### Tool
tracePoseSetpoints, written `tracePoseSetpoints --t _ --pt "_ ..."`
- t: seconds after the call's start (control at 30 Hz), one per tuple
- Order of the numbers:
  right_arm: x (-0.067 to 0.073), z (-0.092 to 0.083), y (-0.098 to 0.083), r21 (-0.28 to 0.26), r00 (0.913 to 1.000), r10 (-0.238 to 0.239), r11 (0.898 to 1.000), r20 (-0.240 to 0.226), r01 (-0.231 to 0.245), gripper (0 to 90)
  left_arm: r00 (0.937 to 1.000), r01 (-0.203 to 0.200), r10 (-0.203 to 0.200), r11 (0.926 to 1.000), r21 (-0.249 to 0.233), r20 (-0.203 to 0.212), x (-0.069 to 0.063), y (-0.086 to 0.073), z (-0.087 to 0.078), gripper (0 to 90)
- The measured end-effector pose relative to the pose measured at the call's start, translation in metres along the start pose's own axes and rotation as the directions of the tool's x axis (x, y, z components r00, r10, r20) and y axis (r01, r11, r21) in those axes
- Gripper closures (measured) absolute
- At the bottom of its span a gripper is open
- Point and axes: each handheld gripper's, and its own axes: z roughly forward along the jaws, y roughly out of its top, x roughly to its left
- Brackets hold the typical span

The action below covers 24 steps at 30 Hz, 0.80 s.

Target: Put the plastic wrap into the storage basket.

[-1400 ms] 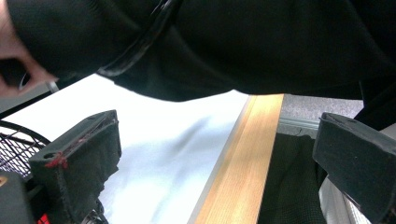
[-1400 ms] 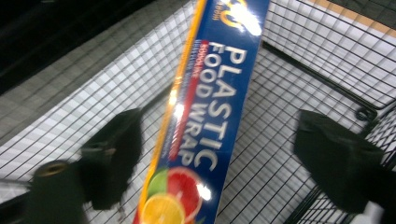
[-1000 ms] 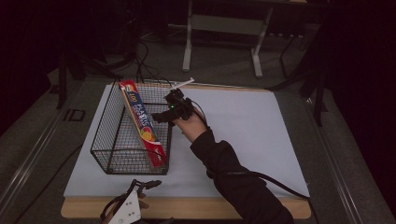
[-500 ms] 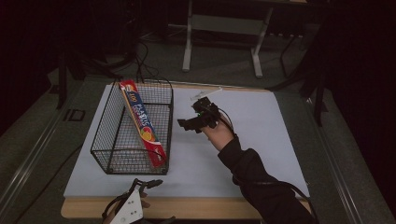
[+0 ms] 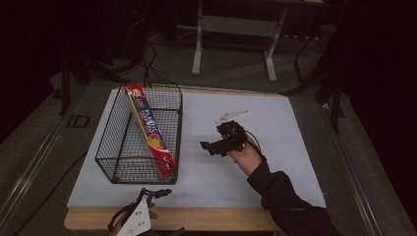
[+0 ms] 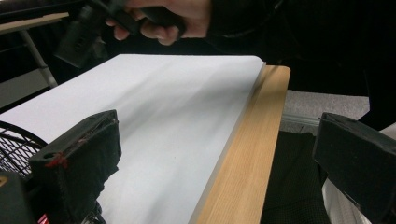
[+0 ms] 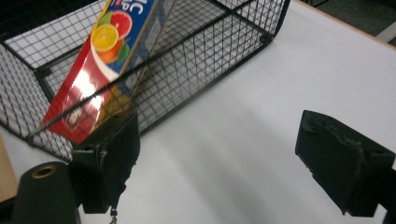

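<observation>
A black wire basket (image 5: 123,147) stands on the left of the white mat (image 5: 285,142). A long red box of plastic wrap (image 5: 150,130) leans in it, its top end over the far rim. My right gripper (image 5: 212,146) hovers open and empty over the mat, right of the basket, with its jaws towards it. In the right gripper view the gripper (image 7: 224,154) faces the basket (image 7: 210,56) and the box (image 7: 107,56). My left gripper (image 5: 152,193) stays at the table's front edge, open and empty. In the left gripper view it (image 6: 219,163) straddles the wooden edge (image 6: 252,154).
A wooden strip (image 5: 206,219) borders the mat at the front. Grey metal table legs (image 5: 199,44) stand on the floor beyond the table, and cables (image 5: 147,64) lie behind the basket. The person's dark sleeve (image 5: 285,201) crosses the mat's front right part.
The right gripper has drawn back from the basket, moving right and towards the front of the mat. The left gripper has stayed put.
</observation>
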Motion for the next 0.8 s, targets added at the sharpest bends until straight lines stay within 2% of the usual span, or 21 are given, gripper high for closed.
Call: tracePoseSetpoints --t 0.07,0.2,0.37,0.57,0.7,0.8 --pt "-0.001 -0.001 -0.007 0.003 1.0000 -0.002 1.000 0.007 0.002 14.0 1.0000 0.002 -0.002 1.0000 0.001 0.000 0.000 0.000 0.000 1.5" --pt "-0.005 -0.003 -0.024 0.020 0.9997 0.014 1.000 -0.022 -0.013 13.6 1.0000 0.003 -0.003 1.0000 0.002 0.001 0.000 0.000 0.001 1.5" --pt "-0.007 -0.006 -0.040 0.033 0.9999 0.007 0.999 -0.014 -0.007 13.6 1.0000 0.003 -0.003 1.0000 0.003 0.001 0.000 0.000 0.001 1.5" --pt "-0.007 -0.011 -0.058 0.025 0.9995 0.012 1.000 -0.028 -0.011 13.6 1.0000 0.003 -0.003 1.0000 0.006 0.002 -0.001 0.000 0.001 1.5" --pt "-0.006 -0.015 -0.068 0.028 0.9999 0.002 1.000 -0.015 -0.001 13.6 1.0000 0.003 -0.003 1.0000 0.004 0.000 0.000 0.000 0.001 1.5" --pt "-0.008 -0.019 -0.077 0.031 0.9997 0.021 0.999 -0.015 -0.021 13.6 1.0000 0.002 -0.002 1.0000 0.007 0.002 0.000 0.000 0.001 1.5"
